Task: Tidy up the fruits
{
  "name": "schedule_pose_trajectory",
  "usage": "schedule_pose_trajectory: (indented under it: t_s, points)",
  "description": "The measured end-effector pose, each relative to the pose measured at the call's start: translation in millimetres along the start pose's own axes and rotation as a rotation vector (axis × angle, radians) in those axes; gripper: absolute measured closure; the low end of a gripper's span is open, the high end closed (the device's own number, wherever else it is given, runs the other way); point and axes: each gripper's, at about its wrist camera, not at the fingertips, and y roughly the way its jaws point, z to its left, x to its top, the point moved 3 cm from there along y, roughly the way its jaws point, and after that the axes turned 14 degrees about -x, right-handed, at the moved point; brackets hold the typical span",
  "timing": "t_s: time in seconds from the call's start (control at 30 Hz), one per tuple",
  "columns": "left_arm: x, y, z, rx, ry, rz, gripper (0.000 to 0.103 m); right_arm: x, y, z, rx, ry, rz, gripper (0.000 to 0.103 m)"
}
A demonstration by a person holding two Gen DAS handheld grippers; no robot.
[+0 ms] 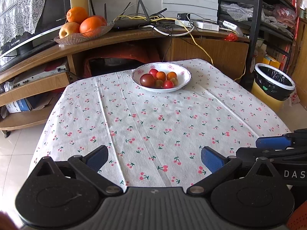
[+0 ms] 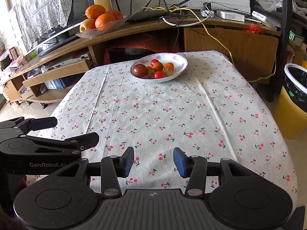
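A white flowered bowl (image 1: 184, 71) (image 2: 181, 58) holding several small red, orange and dark tomatoes (image 1: 147, 80) (image 2: 140, 70) sits at the far end of the cherry-print tablecloth (image 1: 153, 118) (image 2: 172, 105). My left gripper (image 1: 154, 158) hovers open over the near edge of the table, nothing between its blue pads. My right gripper (image 2: 153, 162) is also open and empty at the near edge, well short of the bowl. The left gripper (image 2: 74, 130) shows at the left of the right wrist view. The right gripper's finger (image 1: 272, 141) shows at the right of the left wrist view.
A glass dish (image 1: 76, 38) (image 2: 92, 32) with oranges (image 1: 90, 26) (image 2: 104, 20) and an apple sits on the wooden TV stand (image 1: 134, 36) behind the table, beside a router and tangled cables. A yellow bin (image 1: 272, 88) (image 2: 293, 105) with a black liner stands at the right.
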Motion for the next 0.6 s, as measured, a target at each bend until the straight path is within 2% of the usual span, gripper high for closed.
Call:
schedule_pose_trajectory:
  t_s: [0.6]
  points:
    - [-3.2,6.3,0.2,0.017,0.004,0.029,0.0,-4.2,6.0,1.5,0.004,0.008,0.037,0.061]
